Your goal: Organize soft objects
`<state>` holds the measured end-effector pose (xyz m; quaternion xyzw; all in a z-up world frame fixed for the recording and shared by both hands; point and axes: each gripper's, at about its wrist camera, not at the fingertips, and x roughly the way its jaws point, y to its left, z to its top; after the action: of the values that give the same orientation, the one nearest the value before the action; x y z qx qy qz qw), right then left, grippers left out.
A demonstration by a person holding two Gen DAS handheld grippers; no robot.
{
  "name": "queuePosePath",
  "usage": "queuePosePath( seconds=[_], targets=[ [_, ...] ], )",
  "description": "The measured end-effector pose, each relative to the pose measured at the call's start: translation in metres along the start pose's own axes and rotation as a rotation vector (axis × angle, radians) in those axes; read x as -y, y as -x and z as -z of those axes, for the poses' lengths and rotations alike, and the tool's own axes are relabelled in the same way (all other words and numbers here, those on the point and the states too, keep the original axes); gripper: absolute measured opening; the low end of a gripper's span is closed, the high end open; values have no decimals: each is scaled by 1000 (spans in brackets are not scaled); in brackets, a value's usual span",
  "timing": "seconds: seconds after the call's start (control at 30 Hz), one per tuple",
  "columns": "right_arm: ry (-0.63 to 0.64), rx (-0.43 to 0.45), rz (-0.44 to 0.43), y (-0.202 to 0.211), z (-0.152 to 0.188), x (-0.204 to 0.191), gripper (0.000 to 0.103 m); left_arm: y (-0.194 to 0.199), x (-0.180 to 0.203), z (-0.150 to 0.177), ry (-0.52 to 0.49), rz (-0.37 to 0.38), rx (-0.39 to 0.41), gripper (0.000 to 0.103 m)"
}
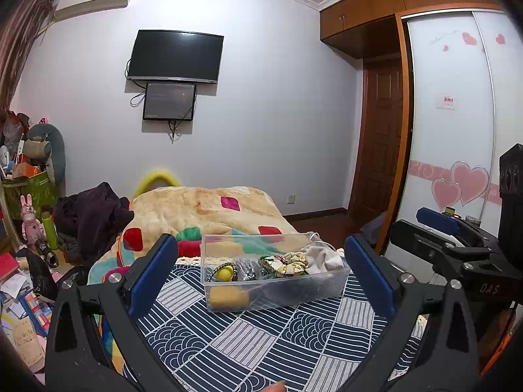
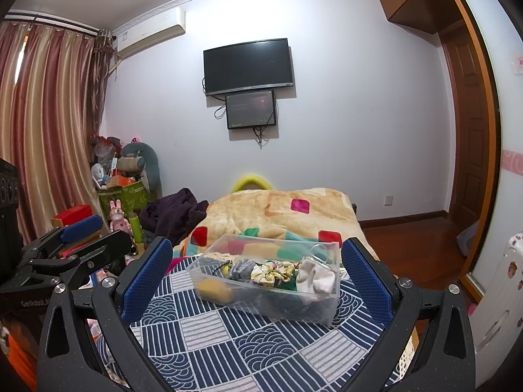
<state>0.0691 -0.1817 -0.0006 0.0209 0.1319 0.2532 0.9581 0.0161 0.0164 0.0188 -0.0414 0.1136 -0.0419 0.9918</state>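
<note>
A clear plastic box (image 1: 340, 276) (image 2: 333, 307) stands on a blue and white patterned cloth (image 1: 261, 336) (image 2: 228, 336). Inside lie a yellow sponge (image 1: 228, 297) (image 2: 214, 289), a floral scrunchie (image 1: 287, 264) (image 2: 268, 271), a white sock (image 1: 325, 258) (image 2: 318, 279), a dark glittery piece (image 1: 248, 269) and a beaded ring around a yellow ball (image 1: 224, 272). My left gripper (image 1: 263, 271) is open, hovering in front of the box with nothing between its blue pads. My right gripper (image 2: 256, 276) is open too, facing the box from the right side.
Behind the cloth a checked blanket (image 1: 209, 209) (image 2: 278, 212) covers the bed, with dark clothes (image 1: 94, 215) on its left. Boxes, toys and papers (image 1: 26, 261) crowd the floor at the left. A wardrobe (image 1: 451, 114) and a door stand at the right.
</note>
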Motion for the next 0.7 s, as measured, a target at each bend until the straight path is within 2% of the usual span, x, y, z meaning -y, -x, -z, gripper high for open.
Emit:
queuePosePath(
  seconds=[0.7],
  targets=[
    [-1,-1,5,-1,0,0,103,1,-1,1,8,17,6,103]
  ],
)
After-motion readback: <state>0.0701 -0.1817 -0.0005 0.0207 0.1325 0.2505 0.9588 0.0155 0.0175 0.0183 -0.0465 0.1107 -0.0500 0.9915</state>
